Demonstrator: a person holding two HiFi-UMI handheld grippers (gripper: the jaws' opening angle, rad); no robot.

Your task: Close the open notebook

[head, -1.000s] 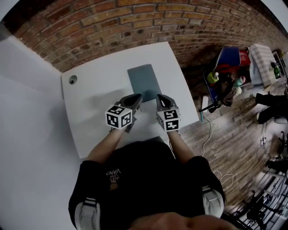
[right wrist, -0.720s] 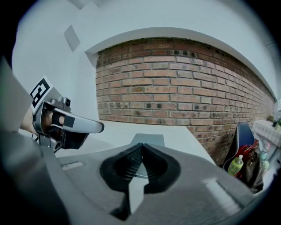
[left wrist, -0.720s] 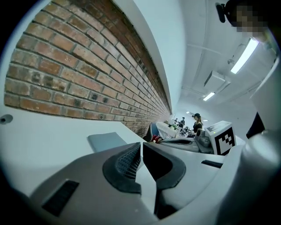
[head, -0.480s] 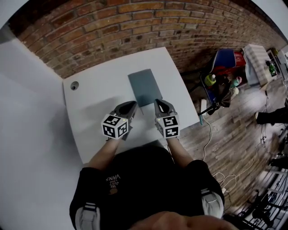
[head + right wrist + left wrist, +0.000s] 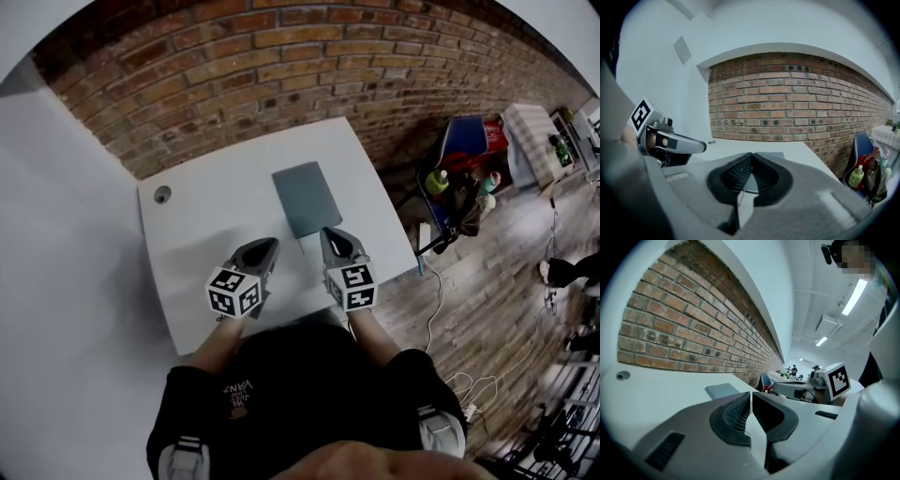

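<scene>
**Head view.** A white table [image 5: 197,272] stands against a brick wall [image 5: 234,66]. The notebook [image 5: 305,199] lies flat on the table with its grey cover up and no page showing. It sits at about 1 o'clock from the table's middle. A round cable hole [image 5: 162,194] is near the table's corner, at 9 o'clock from the notebook.

The left gripper [image 5: 267,245] and the right gripper [image 5: 329,234] are side by side over the table's near edge, both pointing toward 12 o'clock. The notebook is just beyond them, apart from both, and nearer the right gripper's tip.

**Left gripper view.** The left gripper's [image 5: 750,396] jaws are drawn together at the tips with nothing between them. The notebook [image 5: 723,391] lies ahead at 11 o'clock.

**Right gripper view.** The right gripper's [image 5: 751,156] jaws likewise meet, and they are empty. The notebook [image 5: 773,155] lies directly behind them on the tabletop. The left gripper's marker cube [image 5: 641,114] is at 9 o'clock.
</scene>
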